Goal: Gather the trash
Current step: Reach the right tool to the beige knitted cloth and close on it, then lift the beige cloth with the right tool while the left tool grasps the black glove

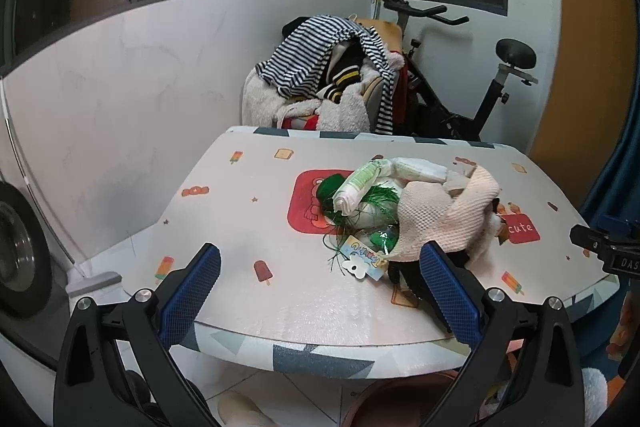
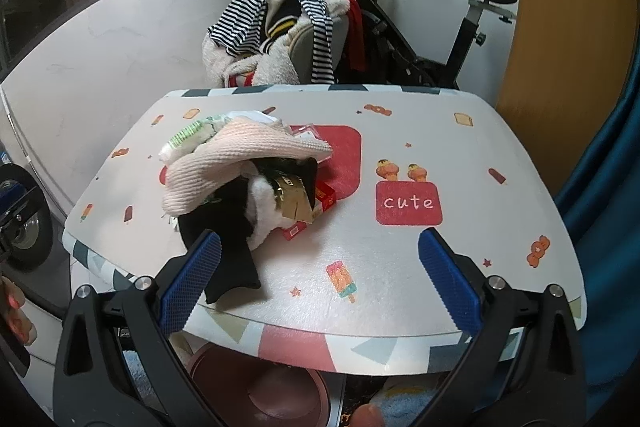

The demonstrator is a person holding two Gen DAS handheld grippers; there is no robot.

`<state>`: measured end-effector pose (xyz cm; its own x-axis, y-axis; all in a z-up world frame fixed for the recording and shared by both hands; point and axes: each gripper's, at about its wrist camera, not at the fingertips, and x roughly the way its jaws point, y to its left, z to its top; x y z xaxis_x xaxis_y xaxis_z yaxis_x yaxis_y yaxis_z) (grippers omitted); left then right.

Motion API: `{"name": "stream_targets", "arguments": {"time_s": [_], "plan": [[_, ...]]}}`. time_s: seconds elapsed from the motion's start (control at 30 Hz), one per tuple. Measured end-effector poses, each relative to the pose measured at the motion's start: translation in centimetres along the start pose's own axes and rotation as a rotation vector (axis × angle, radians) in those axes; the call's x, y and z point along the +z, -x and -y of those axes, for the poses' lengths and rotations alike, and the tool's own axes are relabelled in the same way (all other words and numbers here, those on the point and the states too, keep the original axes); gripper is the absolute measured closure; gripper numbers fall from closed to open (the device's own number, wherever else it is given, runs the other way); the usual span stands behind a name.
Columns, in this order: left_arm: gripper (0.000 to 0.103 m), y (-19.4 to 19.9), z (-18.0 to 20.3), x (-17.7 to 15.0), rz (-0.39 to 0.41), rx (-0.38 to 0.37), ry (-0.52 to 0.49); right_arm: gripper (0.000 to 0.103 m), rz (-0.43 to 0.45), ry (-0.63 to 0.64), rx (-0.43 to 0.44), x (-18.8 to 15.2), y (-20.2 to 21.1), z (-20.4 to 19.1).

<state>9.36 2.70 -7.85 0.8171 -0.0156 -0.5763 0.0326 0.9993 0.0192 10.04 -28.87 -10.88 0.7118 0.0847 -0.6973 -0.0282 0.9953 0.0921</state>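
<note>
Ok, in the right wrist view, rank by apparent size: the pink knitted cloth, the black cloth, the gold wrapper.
1. pink knitted cloth
2. black cloth, though it lies nearer the camera and partly under the pile, so its rank against the pink one is unsure
3. gold wrapper, clearly smallest

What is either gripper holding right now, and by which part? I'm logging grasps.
Nothing is held. The left gripper and the right gripper are both open, short of the pile on the table.
</note>
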Motion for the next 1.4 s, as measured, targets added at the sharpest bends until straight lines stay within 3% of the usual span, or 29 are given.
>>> {"name": "stream_targets", "arguments": {"time_s": [0.3,0.5,0.63,0.87,0.9,0.93,0.97,1.0,1.03,1.2,1.3,1.4], "plan": [[0.006,-3.9,-2.0,-0.7,-0.061,-0.003,0.077,0.006,-0.024,0.012,0.050,1.1,-3.5,0.0],[0.018,-5.6,-2.6,-1.1,-0.090,-0.025,0.116,0.006,-0.013,0.016,0.132,2.7,-5.3,-1.2],[0.027,-6.1,-2.4,-1.3,-0.093,-0.036,0.111,0.012,-0.014,0.020,0.190,3.7,-6.6,-3.1],[0.034,-6.4,-2.5,-2.0,-0.105,-0.066,0.115,0.017,-0.054,-0.011,0.221,5.5,-10.0,-5.9],[0.036,-6.4,-2.5,-2.1,-0.107,-0.070,0.121,0.026,-0.069,0.010,0.199,5.7,-10.6,-6.5],[0.038,-6.4,-2.7,-2.1,-0.107,-0.073,0.124,0.045,-0.089,0.043,0.174,5.7,-11.2,-7.2],[0.041,-6.3,-2.7,-2.2,-0.107,-0.079,0.127,0.056,-0.100,0.061,0.173,5.9,-11.4,-7.5],[0.043,-6.2,-2.8,-2.2,-0.107,-0.082,0.127,0.079,-0.099,0.062,0.178,5.9,-11.3,-7.6],[0.046,-6.1,-2.8,-2.2,-0.104,-0.087,0.123,0.085,-0.073,0.043,0.196,6.3,-10.7,-7.4],[0.056,-5.7,-2.5,-2.0,-0.099,-0.099,0.112,0.092,0.125,-0.004,0.231,8.9,-5.7,-5.7],[0.057,-5.4,-2.2,-1.8,-0.094,-0.110,0.119,0.092,0.253,-0.038,0.207,11.0,-2.3,-3.6],[0.057,-5.0,-1.7,-1.8,-0.083,-0.120,0.117,0.092,0.319,-0.050,0.169,12.5,-0.3,-1.5]]}}
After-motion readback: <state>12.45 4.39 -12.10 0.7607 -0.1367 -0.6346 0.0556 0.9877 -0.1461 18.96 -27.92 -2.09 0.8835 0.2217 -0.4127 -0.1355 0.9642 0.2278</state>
